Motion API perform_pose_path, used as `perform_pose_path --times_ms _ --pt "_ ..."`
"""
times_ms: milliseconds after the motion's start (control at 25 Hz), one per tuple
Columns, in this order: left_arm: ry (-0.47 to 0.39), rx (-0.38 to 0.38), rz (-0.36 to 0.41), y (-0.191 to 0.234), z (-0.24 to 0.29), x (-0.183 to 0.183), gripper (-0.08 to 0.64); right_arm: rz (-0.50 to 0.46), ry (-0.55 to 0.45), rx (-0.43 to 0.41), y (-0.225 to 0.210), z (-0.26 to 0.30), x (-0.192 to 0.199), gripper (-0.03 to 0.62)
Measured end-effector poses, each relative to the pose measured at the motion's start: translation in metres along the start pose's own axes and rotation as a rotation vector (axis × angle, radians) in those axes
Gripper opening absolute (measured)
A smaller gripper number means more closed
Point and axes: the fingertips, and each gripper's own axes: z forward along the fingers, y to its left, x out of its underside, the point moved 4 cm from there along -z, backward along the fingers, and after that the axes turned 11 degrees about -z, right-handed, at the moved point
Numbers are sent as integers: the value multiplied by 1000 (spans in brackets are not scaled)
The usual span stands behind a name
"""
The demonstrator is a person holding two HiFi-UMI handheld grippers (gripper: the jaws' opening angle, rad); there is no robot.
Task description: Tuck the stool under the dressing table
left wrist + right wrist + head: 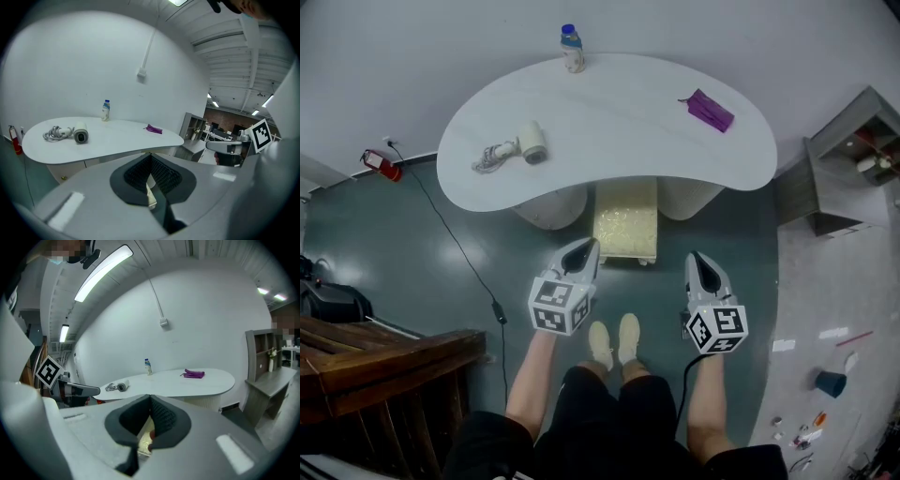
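Note:
The stool (625, 223), with a cream cushion, stands on the floor with its far half under the white kidney-shaped dressing table (609, 173), between the table's two pedestals. My left gripper (588, 247) is in the air just near and left of the stool, shut and holding nothing. My right gripper (697, 260) is near and right of the stool, also shut and empty. In the left gripper view the jaws (151, 157) meet, with a sliver of the stool (151, 196) below them. The right gripper view shows the same: jaws (150, 400) closed, the stool (142, 440) below.
On the table are a bottle (572, 47), a hair dryer with its cord (523, 146) and a purple cloth (708, 110). A grey shelf unit (848, 159) stands right. A red fire extinguisher (382, 166), a floor cable (478, 277) and wooden furniture (375, 361) are at the left. My feet (615, 339) are behind the stool.

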Motion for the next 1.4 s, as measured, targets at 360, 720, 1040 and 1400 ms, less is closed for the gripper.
perform_pose_path --times_ms 360,720,1040,1400 --pt "-58 46 41 -32 -49 -51 3 -5 -49 21 19 -46 -57 3" --pt "-95 50 84 -38 -88 -91 3 -50 -96 33 38 -70 -108 3" --pt "-152 35 88 -28 -123 -118 3 -108 -120 39 60 -83 -136 3" --pt "-178 34 96 -27 -150 -120 3 -140 -138 71 74 -90 -152 3"
